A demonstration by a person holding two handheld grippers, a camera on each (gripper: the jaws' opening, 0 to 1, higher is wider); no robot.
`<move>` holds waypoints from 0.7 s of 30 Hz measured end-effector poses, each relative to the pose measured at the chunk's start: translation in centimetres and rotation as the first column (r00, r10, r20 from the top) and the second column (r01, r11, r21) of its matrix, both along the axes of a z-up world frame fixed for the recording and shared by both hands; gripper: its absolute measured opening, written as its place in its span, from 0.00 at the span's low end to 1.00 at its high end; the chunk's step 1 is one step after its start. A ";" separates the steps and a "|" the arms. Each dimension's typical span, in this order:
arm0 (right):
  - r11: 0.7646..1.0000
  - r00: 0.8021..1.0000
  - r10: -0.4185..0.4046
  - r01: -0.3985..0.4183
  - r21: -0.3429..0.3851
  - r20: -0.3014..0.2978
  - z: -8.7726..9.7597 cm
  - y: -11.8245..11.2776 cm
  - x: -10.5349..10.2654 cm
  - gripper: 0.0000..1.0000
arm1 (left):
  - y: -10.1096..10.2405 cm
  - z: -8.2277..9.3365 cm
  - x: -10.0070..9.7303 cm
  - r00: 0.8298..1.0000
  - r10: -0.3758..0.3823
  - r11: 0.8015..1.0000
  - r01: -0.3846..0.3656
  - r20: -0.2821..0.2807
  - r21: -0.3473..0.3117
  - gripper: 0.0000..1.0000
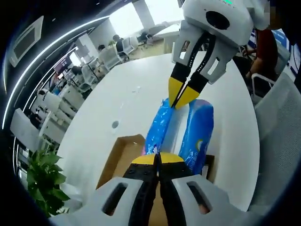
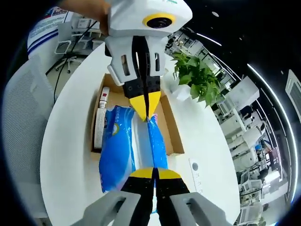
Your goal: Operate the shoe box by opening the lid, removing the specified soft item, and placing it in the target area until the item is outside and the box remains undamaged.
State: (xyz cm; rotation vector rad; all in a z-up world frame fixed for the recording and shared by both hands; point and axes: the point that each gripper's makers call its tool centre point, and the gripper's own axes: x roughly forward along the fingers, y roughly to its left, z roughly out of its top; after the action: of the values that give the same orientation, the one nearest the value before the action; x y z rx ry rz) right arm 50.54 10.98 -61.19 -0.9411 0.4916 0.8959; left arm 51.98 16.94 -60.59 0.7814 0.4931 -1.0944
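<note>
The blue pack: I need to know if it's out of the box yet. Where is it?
The blue pack hangs stretched between both shut grippers, over the open box on the white table.

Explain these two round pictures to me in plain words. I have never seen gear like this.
No robot arm is at work here: a person holds two handheld grippers, each with two yellow-tipped jaws and a fisheye camera riding on it.

The left gripper view looks along the left gripper; the right gripper faces it from the far end. The right gripper view is the reverse: the right gripper rises from below, and the left gripper is opposite.

On a round white table lies an open cardboard shoe box. Both grippers are shut on a soft blue plastic pack, one at each end, above the box. A white tube lies inside the box. A green plant stands beyond the box.
</note>
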 end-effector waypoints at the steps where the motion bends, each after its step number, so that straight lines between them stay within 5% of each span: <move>1: 1.000 1.000 -0.004 0.004 0.002 0.001 0.1 -0.3 0.0 0.00 | -0.3 0.0 -0.1 1.000 -0.004 1.000 0.004 0.001 -0.001 0.00; 21: 0.999 0.999 -0.045 0.045 -0.012 0.011 0.3 -5.2 -0.7 0.00 | -5.3 0.2 -1.0 0.999 -0.051 0.999 0.051 -0.001 -0.002 0.00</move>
State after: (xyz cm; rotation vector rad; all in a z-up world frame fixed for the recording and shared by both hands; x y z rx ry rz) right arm 49.86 5.79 -60.94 -0.9422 0.5075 0.8474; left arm 51.03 11.64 -60.43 0.7957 0.4747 -1.1427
